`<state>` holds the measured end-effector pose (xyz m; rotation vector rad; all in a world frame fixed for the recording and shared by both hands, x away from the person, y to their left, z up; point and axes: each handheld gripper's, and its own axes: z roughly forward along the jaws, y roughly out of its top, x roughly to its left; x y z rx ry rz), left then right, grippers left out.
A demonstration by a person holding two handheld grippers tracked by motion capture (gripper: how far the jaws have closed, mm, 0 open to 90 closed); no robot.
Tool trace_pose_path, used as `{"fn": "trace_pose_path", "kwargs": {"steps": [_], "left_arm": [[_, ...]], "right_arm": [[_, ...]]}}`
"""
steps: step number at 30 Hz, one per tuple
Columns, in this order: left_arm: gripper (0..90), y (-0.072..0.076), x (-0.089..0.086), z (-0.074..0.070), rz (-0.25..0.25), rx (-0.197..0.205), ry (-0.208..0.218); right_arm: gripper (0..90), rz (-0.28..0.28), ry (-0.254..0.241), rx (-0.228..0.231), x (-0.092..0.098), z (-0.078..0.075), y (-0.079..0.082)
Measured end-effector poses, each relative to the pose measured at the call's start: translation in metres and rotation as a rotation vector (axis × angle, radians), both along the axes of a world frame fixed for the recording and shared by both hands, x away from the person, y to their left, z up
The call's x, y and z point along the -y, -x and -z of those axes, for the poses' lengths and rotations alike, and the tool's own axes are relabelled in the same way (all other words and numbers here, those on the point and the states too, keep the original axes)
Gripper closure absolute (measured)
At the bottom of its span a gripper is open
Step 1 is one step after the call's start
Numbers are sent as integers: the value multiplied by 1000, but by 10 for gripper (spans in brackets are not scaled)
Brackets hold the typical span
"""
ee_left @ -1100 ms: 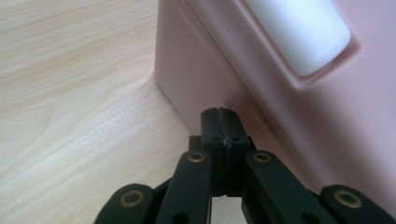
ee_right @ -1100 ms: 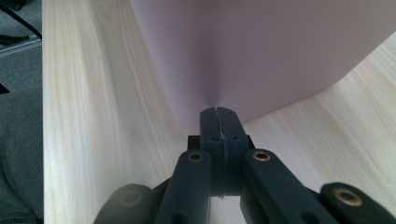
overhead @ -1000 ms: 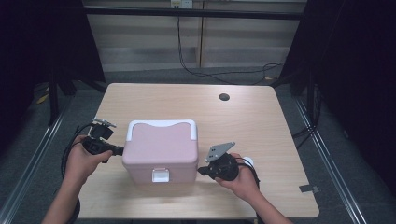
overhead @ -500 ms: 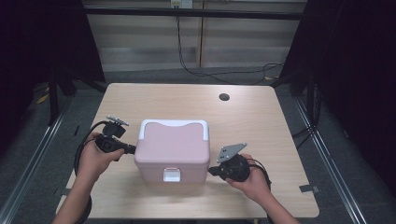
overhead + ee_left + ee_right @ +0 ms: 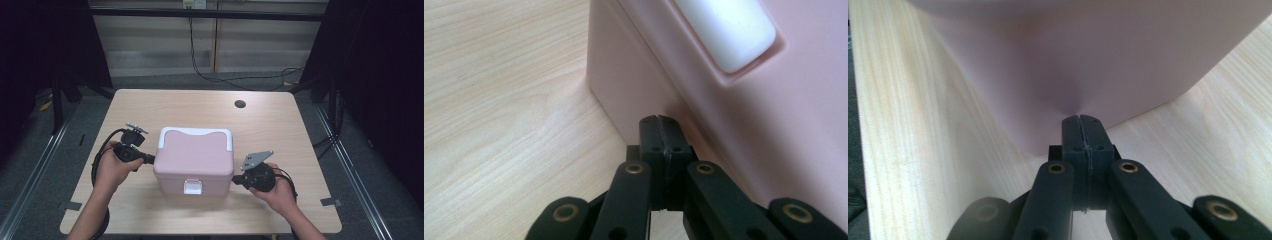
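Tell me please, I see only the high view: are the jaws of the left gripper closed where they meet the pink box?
Observer: Yes, the left gripper is shut, its tips against the side wall of the pink box.
Operator: And the right one?
Observer: The right gripper is shut too, its tips pressed on the opposite wall, low down.
Operator: Is something on the left wall?
Observer: A white handle piece sits in a recess above the left tips.

The wooden table (image 5: 150,102) has a small dark round hole (image 5: 240,104) at about one o'clock. Black cables (image 5: 240,80) lie on the floor (image 5: 30,150) at twelve o'clock.
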<state>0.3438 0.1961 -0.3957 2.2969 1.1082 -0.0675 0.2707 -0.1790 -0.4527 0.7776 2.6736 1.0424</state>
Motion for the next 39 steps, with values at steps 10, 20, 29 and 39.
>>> {"fn": "trace_pose_path", "kwargs": {"steps": [10,20,29,39], "left_arm": [[900,-2,13,1,15,-21,6],[900,1,14,1,28,-39,13],[836,-1,9,-10,23,-11,19],[690,-10,-5,-29,-32,17,19]], "right_arm": [[900,46,18,-10,12,0,-9],[900,68,11,-13,17,1,-13],[852,76,-37,-17,22,-3,-13],[900,61,-40,-46,23,-21,-10]]}}
